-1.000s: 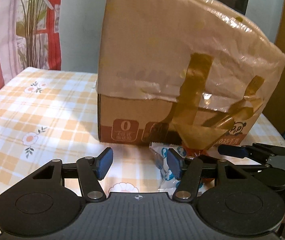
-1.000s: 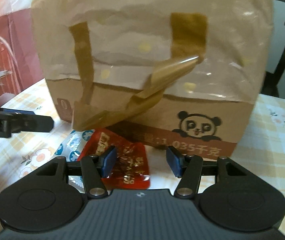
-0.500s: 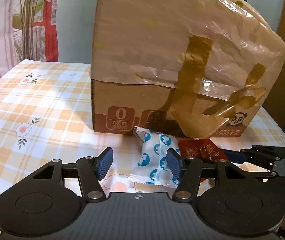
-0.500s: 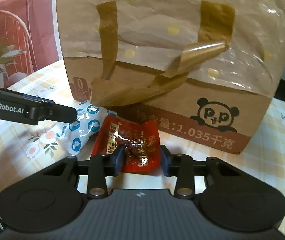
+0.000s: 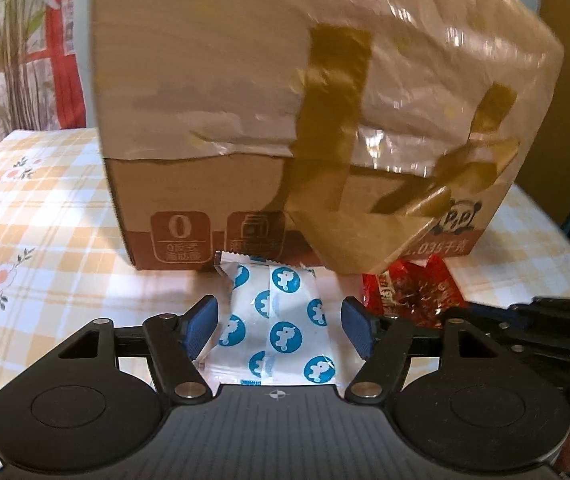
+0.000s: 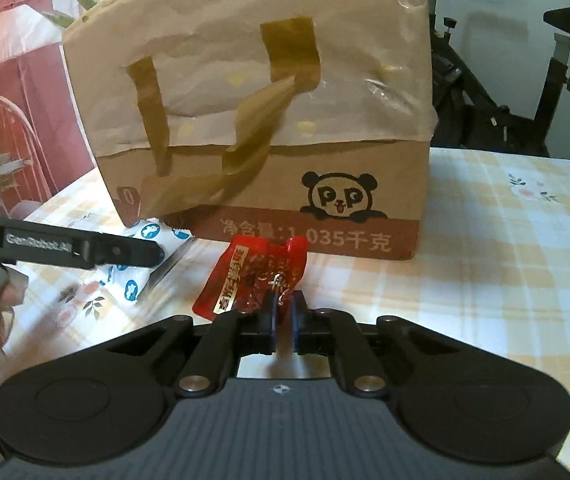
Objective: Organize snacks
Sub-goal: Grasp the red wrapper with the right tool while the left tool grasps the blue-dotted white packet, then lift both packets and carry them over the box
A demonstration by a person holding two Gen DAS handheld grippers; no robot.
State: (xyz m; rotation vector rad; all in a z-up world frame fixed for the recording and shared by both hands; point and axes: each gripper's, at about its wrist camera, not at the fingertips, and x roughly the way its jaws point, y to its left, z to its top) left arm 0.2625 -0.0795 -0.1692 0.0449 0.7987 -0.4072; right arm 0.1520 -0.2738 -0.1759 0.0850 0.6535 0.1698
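A white snack packet with blue dots (image 5: pixel 281 328) lies flat on the table between the spread fingers of my left gripper (image 5: pixel 279 326), which is open around it. It also shows in the right wrist view (image 6: pixel 141 276). A red snack packet (image 6: pixel 257 276) is pinched at its near edge by my right gripper (image 6: pixel 283 320), which is shut on it; the packet stands tilted up in front of the box. The red packet also shows in the left wrist view (image 5: pixel 413 292). A tall cardboard box (image 6: pixel 325 184) with a panda print and peeling tape stands just behind both packets.
The table has a yellow checked cloth with flowers (image 5: pixel 37 216). An exercise bike (image 6: pixel 533 80) stands behind the table at the right. A pink chair and plant (image 6: pixel 1 132) are at the left. My left gripper's finger (image 6: pixel 85 250) crosses the right wrist view.
My right gripper has shut on the red packet and lifted its edge. My left gripper has moved forward so the white dotted packet lies between its open fingers.
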